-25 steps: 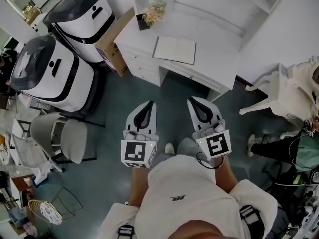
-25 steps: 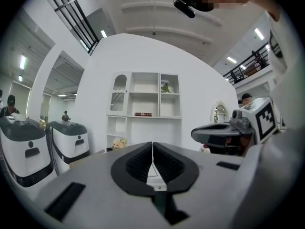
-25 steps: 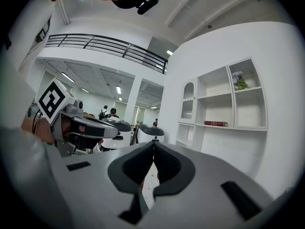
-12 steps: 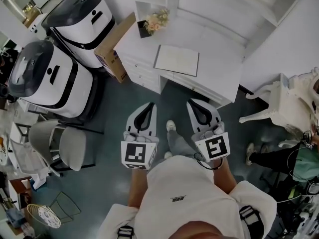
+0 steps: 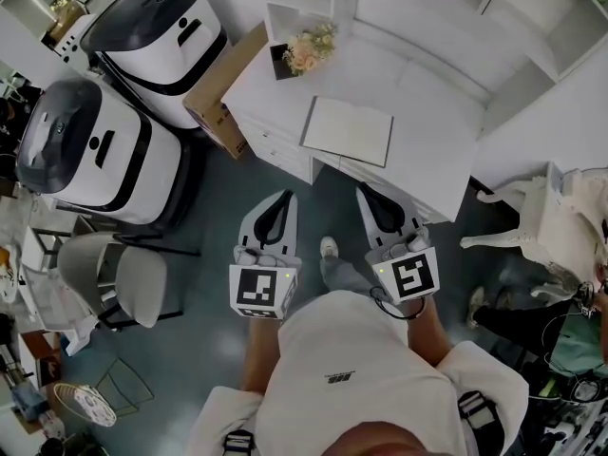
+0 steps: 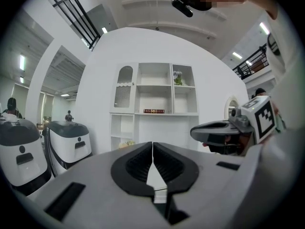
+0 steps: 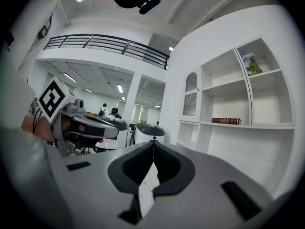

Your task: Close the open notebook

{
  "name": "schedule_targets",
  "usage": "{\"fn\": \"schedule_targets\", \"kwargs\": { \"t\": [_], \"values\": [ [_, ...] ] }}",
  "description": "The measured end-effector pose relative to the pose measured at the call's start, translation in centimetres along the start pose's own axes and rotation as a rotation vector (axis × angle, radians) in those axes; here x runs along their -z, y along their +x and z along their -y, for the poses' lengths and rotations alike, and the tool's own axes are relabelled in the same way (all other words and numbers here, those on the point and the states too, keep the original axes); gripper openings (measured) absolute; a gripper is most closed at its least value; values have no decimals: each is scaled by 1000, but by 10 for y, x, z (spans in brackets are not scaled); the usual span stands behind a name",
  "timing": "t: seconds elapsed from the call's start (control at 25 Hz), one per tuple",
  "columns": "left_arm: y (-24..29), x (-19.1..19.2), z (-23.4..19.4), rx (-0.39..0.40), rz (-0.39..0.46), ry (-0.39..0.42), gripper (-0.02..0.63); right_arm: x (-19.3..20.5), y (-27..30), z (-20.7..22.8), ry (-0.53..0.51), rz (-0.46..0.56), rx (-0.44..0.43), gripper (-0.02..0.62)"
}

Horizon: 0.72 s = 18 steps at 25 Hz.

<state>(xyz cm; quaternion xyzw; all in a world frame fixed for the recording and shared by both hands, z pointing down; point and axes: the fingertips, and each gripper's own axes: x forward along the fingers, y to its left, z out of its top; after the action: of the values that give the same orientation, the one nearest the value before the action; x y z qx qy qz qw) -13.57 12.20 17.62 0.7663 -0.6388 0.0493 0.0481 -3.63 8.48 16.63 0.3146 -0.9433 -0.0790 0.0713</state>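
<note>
An open notebook [image 5: 348, 130] with pale blank pages lies flat on the white desk [image 5: 427, 164], ahead of me in the head view. My left gripper [image 5: 282, 198] and right gripper [image 5: 362, 194] are held side by side above the dark floor, short of the desk's front edge. Both have their jaws closed with nothing between them. In the left gripper view the left gripper [image 6: 152, 144] points at a white shelf unit [image 6: 155, 97], with the right gripper to its right. In the right gripper view the right gripper [image 7: 153, 143] points the same way. The notebook is hidden in both gripper views.
A small flower arrangement [image 5: 310, 51] stands at the desk's back left. A cardboard box [image 5: 220, 84] leans beside the desk. Two large white and black machines [image 5: 90, 141] stand at left, a grey chair [image 5: 119, 275] below them. A white chair [image 5: 546, 226] stands at right.
I have stepped closer to the desk: the desk and notebook have slid down and right in the head view. Both grippers keep their pose and stay shut.
</note>
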Motion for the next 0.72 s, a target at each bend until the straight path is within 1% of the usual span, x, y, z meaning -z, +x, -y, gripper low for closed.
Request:
{"fn": "schedule_targets", "kwargs": {
  "t": [0.32,0.72],
  "values": [
    [69,10,-29,-1,-49,-15,0,28,58,43,14,-52,-6,-5],
    [145,24,-56,12,-80,-24,0,69,116,88,47,-106,1,-5]
  ]
}}
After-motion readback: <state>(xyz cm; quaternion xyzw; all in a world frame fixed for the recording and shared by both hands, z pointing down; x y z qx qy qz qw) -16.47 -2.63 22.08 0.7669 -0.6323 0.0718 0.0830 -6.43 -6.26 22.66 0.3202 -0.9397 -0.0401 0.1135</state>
